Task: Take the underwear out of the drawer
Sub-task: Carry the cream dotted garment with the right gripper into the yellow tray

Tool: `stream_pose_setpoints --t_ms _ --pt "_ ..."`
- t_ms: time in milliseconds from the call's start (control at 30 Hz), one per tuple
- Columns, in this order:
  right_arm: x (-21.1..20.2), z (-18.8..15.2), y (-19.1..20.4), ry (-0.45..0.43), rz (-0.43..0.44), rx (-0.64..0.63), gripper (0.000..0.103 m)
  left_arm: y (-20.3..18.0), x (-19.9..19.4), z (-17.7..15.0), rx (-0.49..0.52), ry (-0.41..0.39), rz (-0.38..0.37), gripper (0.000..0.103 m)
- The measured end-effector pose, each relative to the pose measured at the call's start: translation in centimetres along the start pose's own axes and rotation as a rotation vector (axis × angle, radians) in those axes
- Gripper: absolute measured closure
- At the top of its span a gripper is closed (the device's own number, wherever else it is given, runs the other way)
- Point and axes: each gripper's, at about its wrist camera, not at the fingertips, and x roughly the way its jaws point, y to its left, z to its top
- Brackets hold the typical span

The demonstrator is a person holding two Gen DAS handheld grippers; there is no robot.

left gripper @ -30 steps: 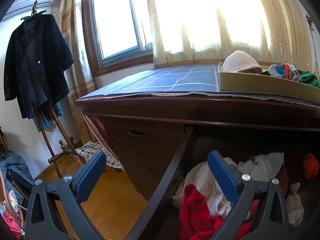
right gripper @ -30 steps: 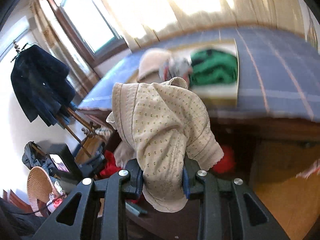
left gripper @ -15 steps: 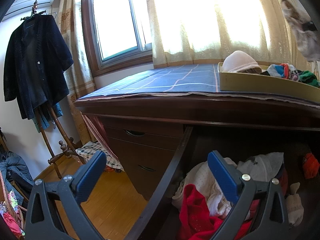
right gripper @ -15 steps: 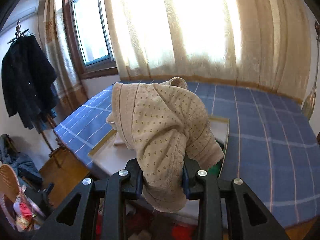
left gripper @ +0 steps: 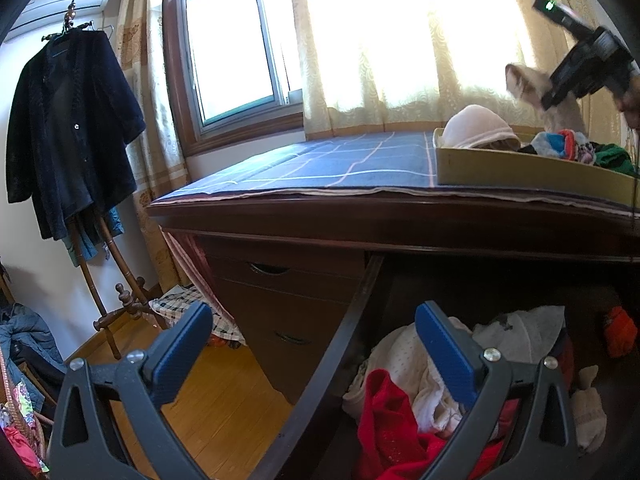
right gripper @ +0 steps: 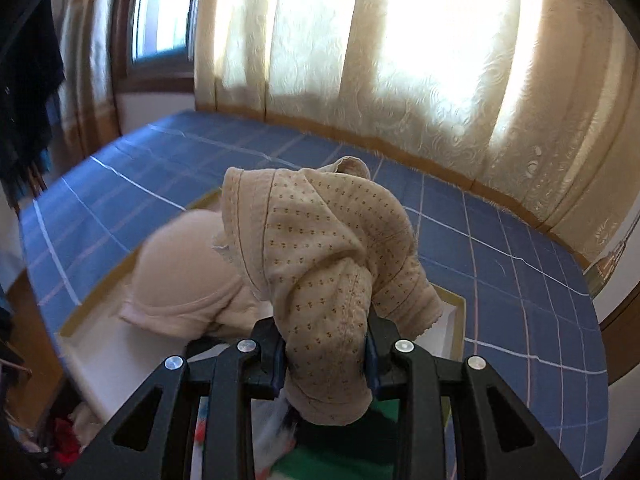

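Nearest, left gripper spread wide with nothing between its blue pads, poised over the left front corner of the open drawer, heaped with red and white garments. Farther off, right gripper clamped narrow on beige dotted underwear, held above the shallow tray at the desk's right front edge, beside a pink bra in the tray. Beyond, blue checked cloth, curtains. No readable writing anywhere.

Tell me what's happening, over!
Right tool clamped on beige dotted cotton underwear, above yellow-rimmed tray. Left tool open, empty, over dark wooden drawer. Nothing blocking.
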Motion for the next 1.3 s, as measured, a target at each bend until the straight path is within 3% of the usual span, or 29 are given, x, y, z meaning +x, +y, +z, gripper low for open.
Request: stream_pose_setpoints --t_ms 467,900,1033,1167,1300 --pt "6.5 1.0 2.8 0.145 -0.018 -0.073 0.070 0.0 0.3 0.1 0.000 -0.003 -0.005 0.000" --pt "8.8 0.8 4.2 0.174 -0.031 -0.115 0.070 -0.1 0.3 0.1 0.001 -0.009 -0.003 0.000" --pt "8.8 0.6 4.4 0.166 -0.036 -0.124 0.065 -0.1 0.2 0.0 0.002 -0.017 -0.004 0.000" --pt "7.9 0.8 3.4 0.171 0.024 -0.058 0.052 0.1 0.1 0.0 0.001 -0.022 -0.009 0.000" --pt "4.4 0.6 2.1 0.133 0.119 0.014 0.046 0.2 0.1 0.0 0.002 -0.014 -0.008 0.000"
